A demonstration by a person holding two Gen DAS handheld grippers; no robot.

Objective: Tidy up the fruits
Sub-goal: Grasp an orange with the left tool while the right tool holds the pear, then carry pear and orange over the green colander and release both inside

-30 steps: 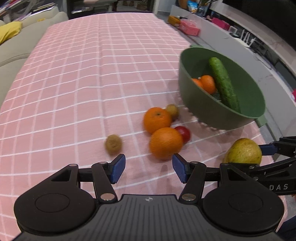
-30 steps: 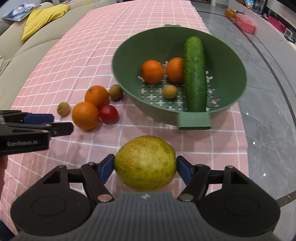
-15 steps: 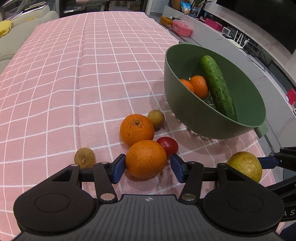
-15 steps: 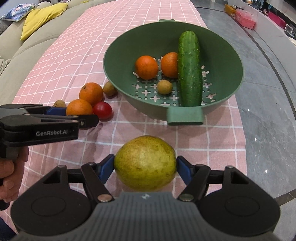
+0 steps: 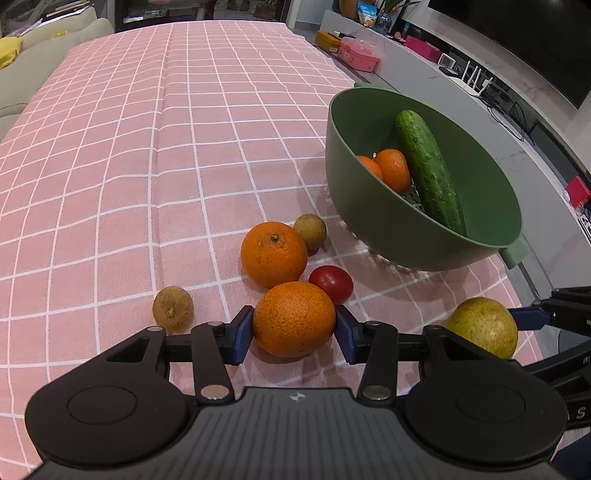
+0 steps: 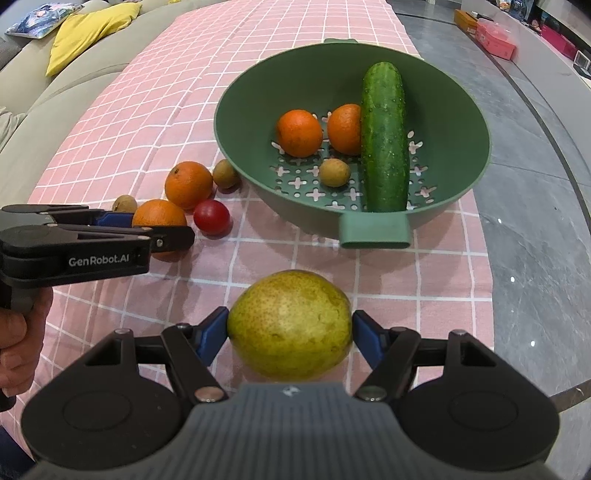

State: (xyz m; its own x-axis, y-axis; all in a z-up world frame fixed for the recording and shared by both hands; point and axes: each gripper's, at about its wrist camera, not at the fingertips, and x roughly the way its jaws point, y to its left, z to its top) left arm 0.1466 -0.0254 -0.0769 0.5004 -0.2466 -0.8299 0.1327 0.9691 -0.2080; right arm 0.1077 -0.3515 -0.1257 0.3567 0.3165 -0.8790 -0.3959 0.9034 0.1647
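Observation:
My left gripper is shut on the near orange, which rests on the pink checked cloth; its pads touch both sides. A second orange, a red tomato and two small brown fruits lie around it. My right gripper is shut on a yellow-green pear, held in front of the green colander bowl. The bowl holds a cucumber, two oranges and a small brown fruit. The pear also shows in the left wrist view.
The table's right edge runs close beside the bowl, with grey floor beyond. The bowl's handle points toward me. A sofa with a yellow cushion lies to the left. The pink cloth stretches far ahead.
My left gripper has moved forward around the near orange and its jaws have closed onto it. My right gripper has kept hold of the pear and shifted a little relative to the bowl.

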